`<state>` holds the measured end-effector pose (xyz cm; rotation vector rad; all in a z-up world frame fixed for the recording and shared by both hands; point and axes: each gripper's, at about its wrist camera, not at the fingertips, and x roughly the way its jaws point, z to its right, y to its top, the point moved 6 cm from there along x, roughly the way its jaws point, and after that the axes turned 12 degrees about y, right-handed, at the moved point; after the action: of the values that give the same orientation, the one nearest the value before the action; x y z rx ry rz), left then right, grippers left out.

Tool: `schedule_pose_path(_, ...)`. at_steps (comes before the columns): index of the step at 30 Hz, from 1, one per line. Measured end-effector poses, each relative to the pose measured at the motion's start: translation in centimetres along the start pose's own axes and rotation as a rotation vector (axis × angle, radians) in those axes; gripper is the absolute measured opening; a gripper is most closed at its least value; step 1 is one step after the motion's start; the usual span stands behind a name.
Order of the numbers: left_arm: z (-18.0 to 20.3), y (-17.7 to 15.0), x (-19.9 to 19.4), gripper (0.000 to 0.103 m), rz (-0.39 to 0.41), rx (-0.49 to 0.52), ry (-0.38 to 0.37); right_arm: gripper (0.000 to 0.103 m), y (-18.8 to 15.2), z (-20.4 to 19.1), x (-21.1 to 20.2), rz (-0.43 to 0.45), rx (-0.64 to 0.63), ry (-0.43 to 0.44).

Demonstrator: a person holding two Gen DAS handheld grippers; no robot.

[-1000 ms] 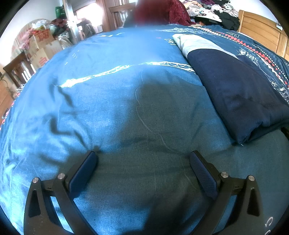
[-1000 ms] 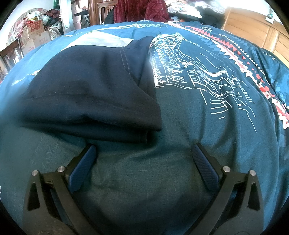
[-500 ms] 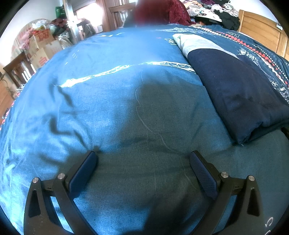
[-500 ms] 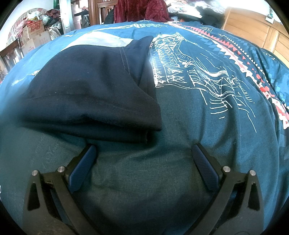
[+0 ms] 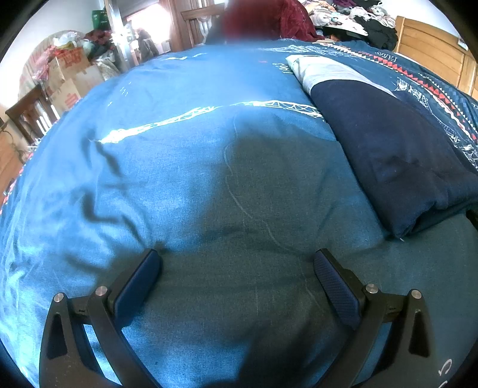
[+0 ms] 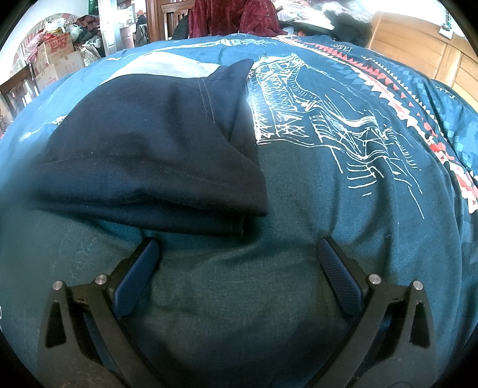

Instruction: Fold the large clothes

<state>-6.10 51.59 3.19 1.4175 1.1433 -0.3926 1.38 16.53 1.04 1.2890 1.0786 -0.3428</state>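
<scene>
On my left wrist camera, the far left edge shows stacked cardboard boxes (image 5: 70, 74) and a dark wooden chair (image 5: 30, 110) beside the bed. The blue bedspread (image 5: 167, 179) fills most of the view, creased on its left half and crossed by a thin white printed line. My left gripper (image 5: 237, 264) rests low over this cover with its jaws spread wide and nothing between the blue pads (image 5: 136, 283); the tips seem to press on the fabric, though I cannot be sure of contact. To the right lies the folded navy garment (image 5: 397, 155), a flat stack with a pale grey section at its far end, well apart from the left gripper's fingers. Beyond it stands a wooden headboard (image 5: 430, 44).

On my right wrist camera, the same garment (image 6: 149, 143) sits on the left half of the view, its near folded edge just beyond the left pad (image 6: 136, 279); I cannot tell whether they touch. A stitched hem runs across its upper layer. My right gripper (image 6: 239, 249) is also parted wide, empty, over bare cover. Farther right the bedspread carries a white line drawing (image 6: 328, 119) and a red and white triangle border (image 6: 397, 89). A dark red cloth (image 6: 233, 15) hangs behind the bed.
</scene>
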Motion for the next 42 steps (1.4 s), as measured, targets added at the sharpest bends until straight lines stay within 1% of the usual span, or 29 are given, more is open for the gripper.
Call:
schedule_pose_path(15,-0.04,-0.11,0.01,0.103,-0.005,-0.007,-0.018,0.103,0.00,0.00,0.00,0.000,0.000,0.000)
schedule_pose_path(18,-0.02,-0.10,0.06,0.103,-0.006,-0.007,-0.018,0.103,0.23,-0.12,0.39,-0.015,-0.011,-0.016)
schedule_pose_path(20,0.00,-0.13,0.01,0.103,-0.006,-0.007,-0.017,0.103,0.13,-0.01,0.20,0.001,-0.005,-0.008)
schedule_pose_path(24,-0.01,-0.07,0.11,0.103,-0.006,-0.006,-0.016,0.103,0.11,0.00,0.22,-0.002,-0.005,-0.007)
schedule_pose_path(27,-0.02,-0.05,0.17,0.103,-0.006,-0.006,-0.014,0.103,0.21,0.26,0.36,0.000,0.008,0.013)
schedule_pose_path(42,-0.02,0.02,0.42,0.103,-0.007,-0.001,-0.007,0.103,0.32,0.37,0.43,0.001,0.010,0.020)
